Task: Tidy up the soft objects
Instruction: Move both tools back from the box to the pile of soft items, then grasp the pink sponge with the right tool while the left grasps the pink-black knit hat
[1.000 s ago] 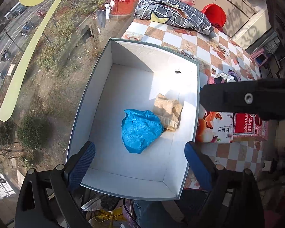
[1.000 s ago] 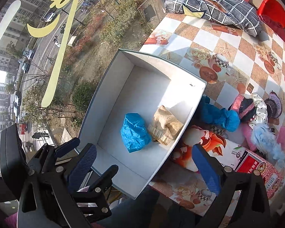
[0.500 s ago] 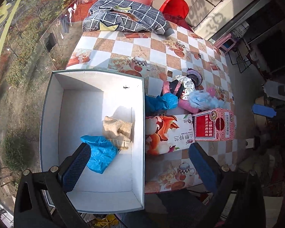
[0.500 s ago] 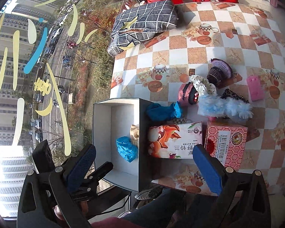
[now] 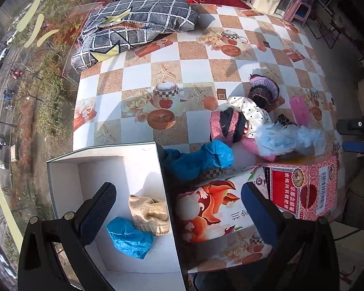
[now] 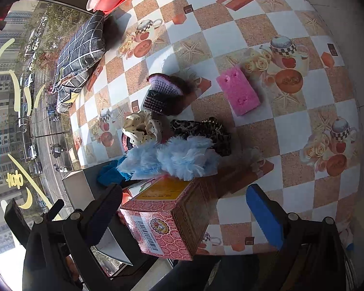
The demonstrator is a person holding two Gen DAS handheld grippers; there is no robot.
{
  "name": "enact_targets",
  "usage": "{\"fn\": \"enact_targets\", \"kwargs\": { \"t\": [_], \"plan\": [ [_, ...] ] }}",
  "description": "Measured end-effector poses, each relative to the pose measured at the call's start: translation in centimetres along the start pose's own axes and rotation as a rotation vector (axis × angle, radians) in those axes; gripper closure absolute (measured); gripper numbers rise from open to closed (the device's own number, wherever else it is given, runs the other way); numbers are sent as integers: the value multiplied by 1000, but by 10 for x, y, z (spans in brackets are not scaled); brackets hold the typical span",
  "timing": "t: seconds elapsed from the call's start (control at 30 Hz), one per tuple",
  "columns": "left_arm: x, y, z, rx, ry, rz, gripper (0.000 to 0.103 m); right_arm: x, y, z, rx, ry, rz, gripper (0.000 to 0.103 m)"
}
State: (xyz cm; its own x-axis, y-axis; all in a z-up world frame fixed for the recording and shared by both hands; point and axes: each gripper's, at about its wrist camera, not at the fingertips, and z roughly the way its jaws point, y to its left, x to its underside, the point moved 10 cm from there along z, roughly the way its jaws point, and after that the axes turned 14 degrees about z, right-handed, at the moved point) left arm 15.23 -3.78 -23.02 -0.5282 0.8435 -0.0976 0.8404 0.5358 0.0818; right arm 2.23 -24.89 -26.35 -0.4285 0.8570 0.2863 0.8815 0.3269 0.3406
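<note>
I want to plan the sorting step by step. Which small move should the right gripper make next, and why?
Probably lower the open right gripper toward the fluffy light-blue item to grasp it. It lies outside the white box, nearest the fingers, and both grippers hold nothing.

I saw my left gripper (image 5: 177, 208) spread wide above the white box (image 5: 104, 169), where a blue cloth (image 5: 129, 237) touched a beige cloth (image 5: 149, 213); soft items lay heaped beyond.

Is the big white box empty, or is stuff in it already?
Not empty. The white box has two soft things on its floor: a crumpled blue piece and a tan cloth touching it.
</note>
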Motion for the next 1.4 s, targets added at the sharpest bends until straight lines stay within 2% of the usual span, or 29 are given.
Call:
{"fn": "enact_targets", "kwargs": {
  "t": [0.1,0.2,0.33,0.47,0.6,0.77,0.83,0.93,1.07,1.1,1.17,1.2,1.23,1.27,1.3,1.33,1.4],
  "plan": [
    [-21,-3,24,-78,56,67,0,-16,-5,23,47,23,-24,0],
    [-41,-6,46,-109,99,123,0,-35,-23,34,69,15,22,0],
    [-60,-19,76,-80,146,192,0,-63,-53,38,79,-14,106,0],
    [-66,-32,107,-24,222,237,0,-88,-69,44,131,-52,95,0],
    [-66,-36,127,-2,269,236,0,-104,-64,60,151,-57,29,0],
    [-68,-32,146,15,301,196,0,-119,-56,85,250,-69,-108,0],
    [-69,-28,151,8,305,188,0,-121,-58,92,269,-59,-121,0],
    [-72,-25,153,12,298,165,1,-124,-55,89,277,-91,-159,0],
    [-75,-27,158,57,309,153,10,-119,-53,88,324,-106,-214,2],
    [-77,-31,158,61,310,151,11,-117,-54,88,319,-102,-218,12],
    [-78,-36,159,105,301,147,27,-116,-56,83,344,-126,-230,26],
    [-78,-40,158,135,295,139,32,-115,-56,80,344,-134,-236,38],
    [-79,-43,157,163,286,132,45,-114,-57,75,331,-139,-239,54],
    [-79,-48,154,197,274,124,64,-114,-58,71,317,-139,-236,55],
    [-80,-53,151,224,258,117,74,-113,-59,69,299,-133,-226,55],
    [-81,-54,149,227,242,115,80,-111,-60,67,282,-129,-216,55],
    [-85,-51,141,204,196,108,86,-109,-59,58,233,-133,-196,55]
  ]
}}
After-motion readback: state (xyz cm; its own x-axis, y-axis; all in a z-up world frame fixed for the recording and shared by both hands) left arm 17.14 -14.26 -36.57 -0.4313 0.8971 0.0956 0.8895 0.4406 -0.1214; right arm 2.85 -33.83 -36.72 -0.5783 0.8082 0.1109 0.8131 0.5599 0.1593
